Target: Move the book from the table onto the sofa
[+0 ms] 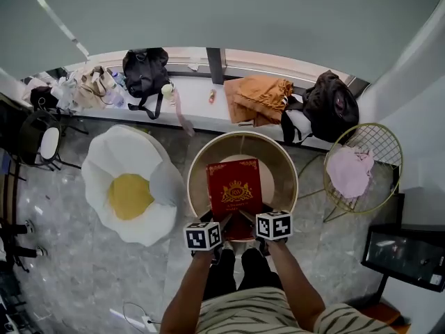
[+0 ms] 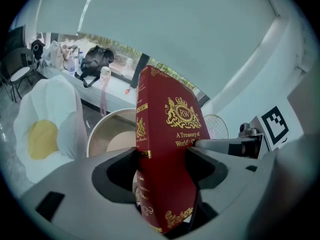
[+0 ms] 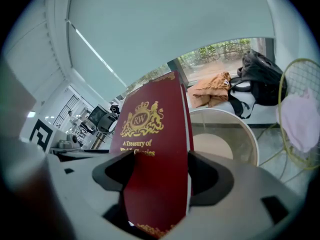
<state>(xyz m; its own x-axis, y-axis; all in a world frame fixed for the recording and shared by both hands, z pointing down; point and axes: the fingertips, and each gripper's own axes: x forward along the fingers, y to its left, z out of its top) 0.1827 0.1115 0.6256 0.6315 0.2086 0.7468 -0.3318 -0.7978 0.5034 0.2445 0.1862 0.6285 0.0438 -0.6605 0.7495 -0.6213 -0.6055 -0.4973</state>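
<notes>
A red hardback book (image 1: pixel 235 186) with gold print is held flat above the round beige table (image 1: pixel 278 158), its near edge between both grippers. My left gripper (image 1: pixel 220 224) is shut on the book (image 2: pixel 167 149) at its spine side, jaws pressing both covers. My right gripper (image 1: pixel 249 219) is shut on the same book (image 3: pixel 155 154) from the other side. In the gripper views the left gripper (image 2: pixel 162 166) and right gripper (image 3: pixel 160 171) each clamp the book's lower part. The white egg-shaped sofa (image 1: pixel 128 186) with a yellow centre sits left of the table, touching it.
A window ledge behind holds a black bag (image 1: pixel 146 72), orange cloth (image 1: pixel 259 96) and a dark backpack (image 1: pixel 332 103). A gold wire chair (image 1: pixel 361 165) with pink cloth stands right of the table. A monitor (image 1: pixel 407 256) is at lower right, a black chair (image 1: pixel 45 141) at far left.
</notes>
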